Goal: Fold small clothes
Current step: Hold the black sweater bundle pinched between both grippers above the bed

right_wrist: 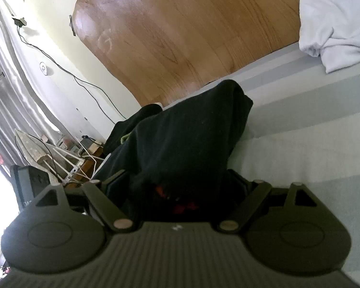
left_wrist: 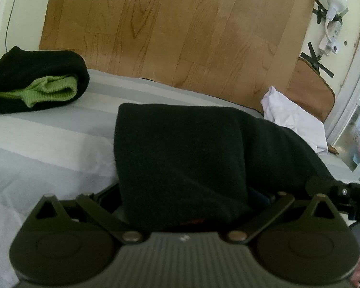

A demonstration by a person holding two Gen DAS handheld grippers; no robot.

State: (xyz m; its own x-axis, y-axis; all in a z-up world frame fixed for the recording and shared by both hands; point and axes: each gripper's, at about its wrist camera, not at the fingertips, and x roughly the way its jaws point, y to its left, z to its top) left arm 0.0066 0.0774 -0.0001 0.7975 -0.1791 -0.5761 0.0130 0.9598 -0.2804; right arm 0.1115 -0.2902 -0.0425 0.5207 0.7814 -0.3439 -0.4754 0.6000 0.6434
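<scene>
Holding one dark garment (left_wrist: 180, 158) between both tongs, above the striped bed sheet (left_wrist: 50, 129).

My left tongs (left_wrist: 184, 206) and right tongs (right_wrist: 180, 187) each have the dark cloth bunched between wide-set jaws; the fingertips are buried, so I cannot tell whether either pair is pinching it. To fold well, I judge both ends should stay level, lowering the far edge flat before letting go. At far left lies a folded black-and-green knit (left_wrist: 36, 81); at far right a crumpled white cloth (left_wrist: 297, 122). Neither blocks the landing area, though space narrows.
</scene>
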